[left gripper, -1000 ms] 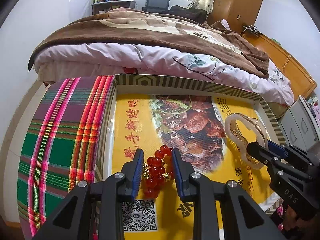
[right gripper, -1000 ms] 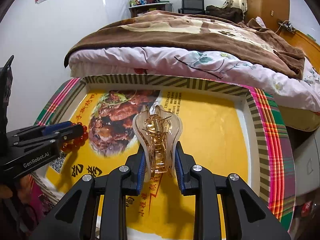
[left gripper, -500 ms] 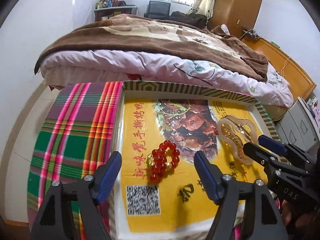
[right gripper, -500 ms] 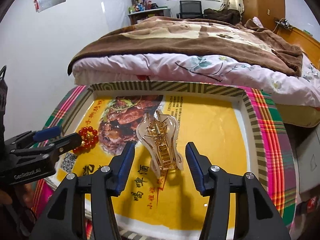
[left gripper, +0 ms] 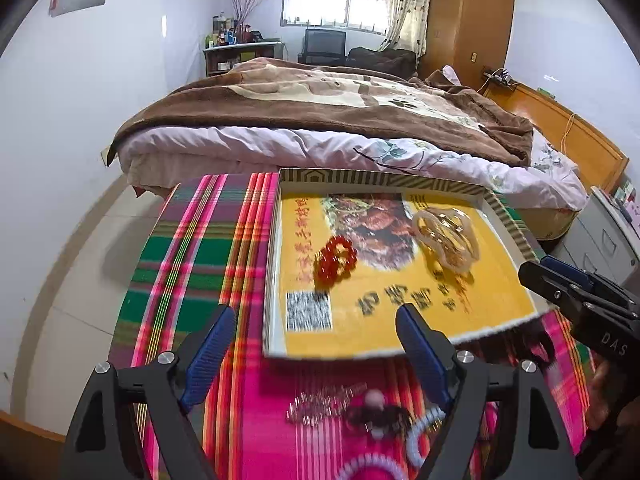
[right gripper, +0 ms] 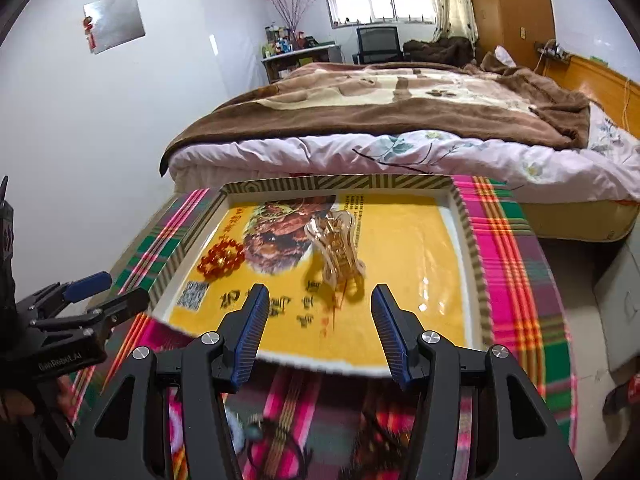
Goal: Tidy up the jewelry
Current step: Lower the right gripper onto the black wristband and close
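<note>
In the yellow-lined box lid (left gripper: pixel 500 288): red bead bracelet (left gripper: pixel 335 261), clear hair claw (right gripper: pixel 335 247). Left gripper (left gripper: pixel 316 344) just opened wide, empty; right gripper (right gripper: pixel 318 330) spread, empty.

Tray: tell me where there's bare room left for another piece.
In the tray, the yellow stretch right of the hair claw up to the right wall is bare. The left half is crowded: red bead bracelet beside the claw. More jewelry clutters the plaid cloth in front.
</note>
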A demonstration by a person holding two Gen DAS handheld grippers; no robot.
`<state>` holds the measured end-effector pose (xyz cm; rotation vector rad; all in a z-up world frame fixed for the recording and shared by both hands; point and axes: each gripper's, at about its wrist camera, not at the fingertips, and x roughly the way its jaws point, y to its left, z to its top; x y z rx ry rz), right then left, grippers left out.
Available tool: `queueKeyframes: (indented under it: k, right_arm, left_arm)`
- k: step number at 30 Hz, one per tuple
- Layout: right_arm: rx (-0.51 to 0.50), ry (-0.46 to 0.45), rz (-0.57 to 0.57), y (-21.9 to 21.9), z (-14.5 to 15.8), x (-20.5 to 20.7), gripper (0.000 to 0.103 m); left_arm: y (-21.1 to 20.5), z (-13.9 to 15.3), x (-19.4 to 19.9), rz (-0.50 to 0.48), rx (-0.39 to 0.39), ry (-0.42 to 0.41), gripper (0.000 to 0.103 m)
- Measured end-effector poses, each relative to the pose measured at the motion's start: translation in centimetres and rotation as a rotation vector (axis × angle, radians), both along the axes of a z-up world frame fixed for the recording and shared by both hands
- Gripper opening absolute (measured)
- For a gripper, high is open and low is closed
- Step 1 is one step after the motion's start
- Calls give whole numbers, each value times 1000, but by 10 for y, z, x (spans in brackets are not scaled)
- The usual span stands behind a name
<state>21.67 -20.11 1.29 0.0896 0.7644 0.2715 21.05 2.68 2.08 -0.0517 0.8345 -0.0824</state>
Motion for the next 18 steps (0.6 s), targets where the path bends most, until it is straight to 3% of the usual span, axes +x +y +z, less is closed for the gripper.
queueKeyframes:
  k: [9, 18]
  right_arm:
    - [-22, -55, -26, -21, 14, -59, 54]
    - [-93, -33, -56, -45, -11, -103, 54]
  left_arm:
    - [9, 13, -55, 9, -4, -35, 82]
    - [29, -13, -97, 17, -85, -8, 82]
